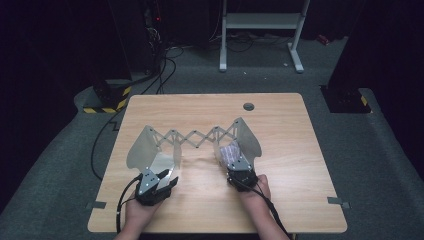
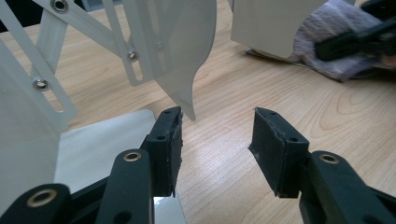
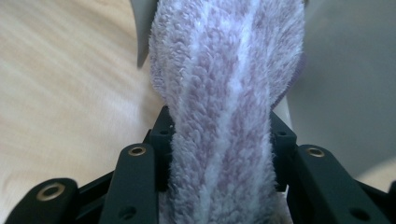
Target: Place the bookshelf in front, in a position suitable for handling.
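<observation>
A white folding rack (image 1: 195, 136) with a scissor lattice and curved end panels stands on the wooden table (image 1: 200, 210). My right gripper (image 1: 234, 161) is shut on a fuzzy purple-and-white cloth (image 1: 228, 151) between the rack's right panels. In the right gripper view the cloth (image 3: 224, 70) fills the gap between the jaws of that gripper (image 3: 222, 133), and both pads press on it. My left gripper (image 1: 168, 176) sits at the rack's left end, open. Bare wood shows between the jaws of my left gripper (image 2: 217, 135), beside a curved white panel (image 2: 187, 46). The cloth (image 2: 327, 42) lies farther off.
A flat white plate (image 2: 102, 140) of the rack lies on the wood by the left jaw. A grey round grommet (image 1: 248, 106) is set in the table's far side. Cables (image 1: 160, 75) and a white stand (image 1: 260, 22) are on the floor beyond.
</observation>
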Demonstrator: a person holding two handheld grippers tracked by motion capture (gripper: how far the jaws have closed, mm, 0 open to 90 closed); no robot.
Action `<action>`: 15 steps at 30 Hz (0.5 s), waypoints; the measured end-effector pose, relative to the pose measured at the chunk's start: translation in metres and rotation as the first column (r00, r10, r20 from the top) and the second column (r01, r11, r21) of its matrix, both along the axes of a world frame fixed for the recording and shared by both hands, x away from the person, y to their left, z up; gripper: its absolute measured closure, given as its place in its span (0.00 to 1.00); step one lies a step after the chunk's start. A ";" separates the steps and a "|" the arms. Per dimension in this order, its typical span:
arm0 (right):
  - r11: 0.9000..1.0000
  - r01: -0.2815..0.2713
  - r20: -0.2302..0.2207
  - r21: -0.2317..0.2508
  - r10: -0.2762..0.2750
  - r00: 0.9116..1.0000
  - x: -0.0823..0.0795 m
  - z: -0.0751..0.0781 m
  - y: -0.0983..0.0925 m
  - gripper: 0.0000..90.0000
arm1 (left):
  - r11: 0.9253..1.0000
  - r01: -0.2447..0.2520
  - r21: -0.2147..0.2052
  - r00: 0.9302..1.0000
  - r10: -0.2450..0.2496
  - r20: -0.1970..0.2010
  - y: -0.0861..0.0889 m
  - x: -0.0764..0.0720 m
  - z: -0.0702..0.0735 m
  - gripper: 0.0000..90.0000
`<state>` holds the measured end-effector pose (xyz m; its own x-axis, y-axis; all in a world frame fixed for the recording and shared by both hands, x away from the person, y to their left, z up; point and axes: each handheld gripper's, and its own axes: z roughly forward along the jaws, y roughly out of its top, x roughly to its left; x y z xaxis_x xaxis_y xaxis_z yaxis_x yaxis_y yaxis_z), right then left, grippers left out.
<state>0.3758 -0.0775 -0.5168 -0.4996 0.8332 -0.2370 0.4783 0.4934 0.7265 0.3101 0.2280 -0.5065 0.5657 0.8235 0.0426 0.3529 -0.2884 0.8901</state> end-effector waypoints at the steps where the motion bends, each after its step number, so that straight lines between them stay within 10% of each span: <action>1: 1.000 0.011 -0.001 0.000 -0.011 1.000 0.004 0.000 0.003 0.65 | 1.000 0.003 0.003 1.000 -0.003 -0.001 0.000 0.000 0.000 0.59; 15: 1.000 0.005 -0.014 0.015 -0.005 1.000 -0.008 0.001 -0.017 0.64 | 1.000 0.002 0.008 1.000 -0.002 -0.006 0.000 0.000 -0.001 0.59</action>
<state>0.3680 -0.0944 -0.5158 -0.4987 0.8390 -0.2174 0.4907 0.4801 0.7272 0.3097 0.2282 -0.5079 0.5680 0.8218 0.0458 0.3573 -0.2963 0.8857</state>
